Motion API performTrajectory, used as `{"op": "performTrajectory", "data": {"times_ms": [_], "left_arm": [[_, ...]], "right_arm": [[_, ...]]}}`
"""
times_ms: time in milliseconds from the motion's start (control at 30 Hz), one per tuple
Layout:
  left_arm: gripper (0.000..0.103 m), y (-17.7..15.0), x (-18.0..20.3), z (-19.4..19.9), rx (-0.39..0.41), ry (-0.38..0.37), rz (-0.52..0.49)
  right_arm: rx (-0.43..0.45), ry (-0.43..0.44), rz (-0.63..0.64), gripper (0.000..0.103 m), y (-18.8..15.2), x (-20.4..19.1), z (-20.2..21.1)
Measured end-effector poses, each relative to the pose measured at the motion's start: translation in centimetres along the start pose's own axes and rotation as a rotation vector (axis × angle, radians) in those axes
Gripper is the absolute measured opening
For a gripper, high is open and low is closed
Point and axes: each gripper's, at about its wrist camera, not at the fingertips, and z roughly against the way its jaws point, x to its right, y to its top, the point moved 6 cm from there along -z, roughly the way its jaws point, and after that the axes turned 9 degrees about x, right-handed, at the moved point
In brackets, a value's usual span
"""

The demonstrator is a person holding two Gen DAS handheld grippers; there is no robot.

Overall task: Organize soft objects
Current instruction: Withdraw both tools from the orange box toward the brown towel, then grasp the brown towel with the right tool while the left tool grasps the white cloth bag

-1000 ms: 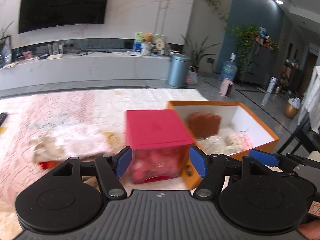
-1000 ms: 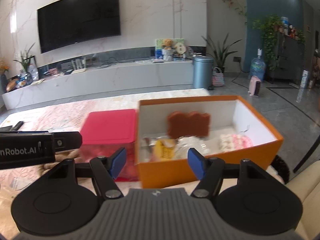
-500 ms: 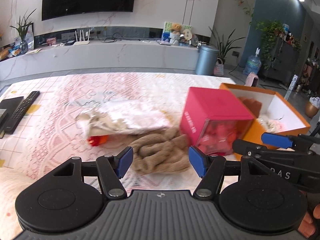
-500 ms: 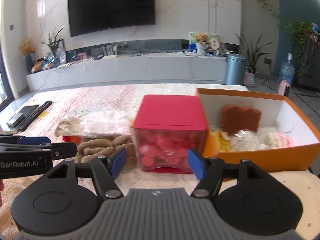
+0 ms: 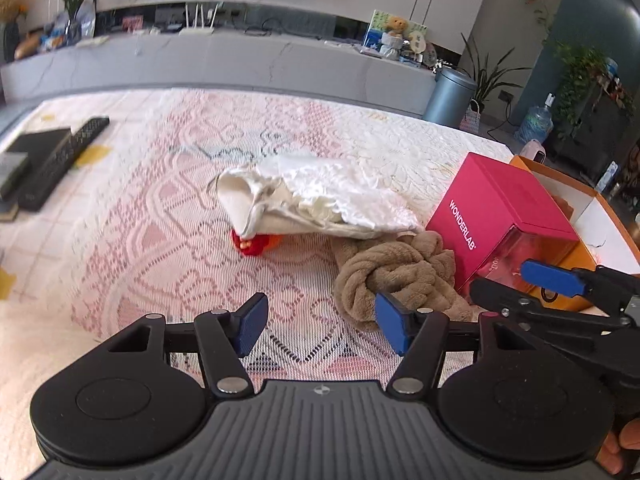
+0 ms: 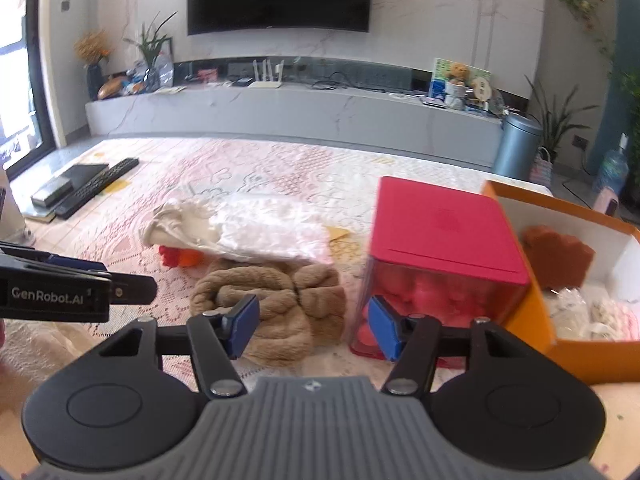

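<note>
A knotted brown plush cloth (image 5: 400, 276) (image 6: 276, 300) lies on the lace tablecloth beside a white satin bundle (image 5: 312, 196) (image 6: 244, 228) that covers a small red-orange toy (image 5: 252, 242) (image 6: 178, 257). My left gripper (image 5: 320, 330) is open and empty, just left of the brown cloth. My right gripper (image 6: 314, 326) is open and empty, over the brown cloth's near right edge. An orange box (image 6: 532, 312) (image 5: 580, 256) at the right holds a brown sponge-like piece (image 6: 558, 258) and white soft items (image 6: 592, 312).
A pink-lidded clear box (image 6: 444, 256) (image 5: 500, 216) of pink pieces stands between the brown cloth and the orange box. A remote (image 5: 64, 156) (image 6: 98, 186) and a flat dark device (image 5: 24, 156) lie at the table's far left. A TV wall is behind.
Both grippers have swung left, away from the orange box and pink box, toward the brown cloth and white bundle. Both stayed open and empty.
</note>
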Motion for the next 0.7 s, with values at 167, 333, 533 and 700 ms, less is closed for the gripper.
{"op": "performTrajectory", "data": {"times_ms": [167,333,533,700], "left_arm": [[0.071,-0.4,-0.6,-0.9,-0.041,-0.004,0.037],[0.062,-0.8,-1.2,-1.7,-0.08,0.037,0.07],[0.06,-1.0,-1.6,-1.8,-0.085,0.102,0.071],[0.058,-0.6,-2.8,-1.4,-0.045,0.139,0.138]], "right_arm": [[-0.035,0.036,0.019,0.055,-0.3,-1.2,-2.0],[-0.068,0.078,0.04,0.057,-0.7,-2.4,-3.7],[-0.079,0.092,0.046,0.06,-0.8,-2.7,-5.3],[-0.073,0.13,0.06,0.06,0.0,-3.6,-6.2]]}}
